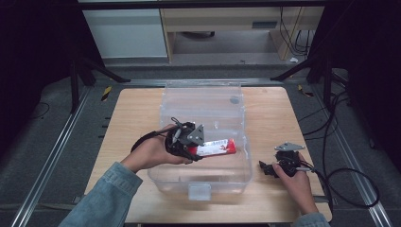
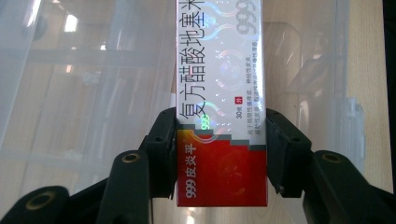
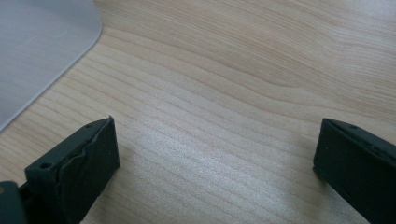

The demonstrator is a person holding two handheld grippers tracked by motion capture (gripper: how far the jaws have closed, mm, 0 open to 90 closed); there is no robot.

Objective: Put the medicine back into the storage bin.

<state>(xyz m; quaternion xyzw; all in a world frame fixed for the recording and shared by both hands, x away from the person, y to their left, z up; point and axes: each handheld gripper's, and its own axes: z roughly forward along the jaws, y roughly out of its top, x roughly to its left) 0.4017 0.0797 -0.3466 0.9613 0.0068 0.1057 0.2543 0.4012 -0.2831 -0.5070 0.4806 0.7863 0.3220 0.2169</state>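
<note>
High view: left gripper (image 1: 196, 150) pinches a red-and-white carton (image 1: 217, 147) by its red end, holding it over the open clear plastic bin (image 1: 203, 101) at frame centre. Left gripper view confirms both jaws pressed on the carton's sides, bin wall behind. Judged: pick-up done; lowering into the bin and release remain. Right gripper (image 1: 267, 168), jaws spread and holding nothing, rests on the table (image 1: 269, 113) right of the bin. Nothing blocks the drop.
</note>
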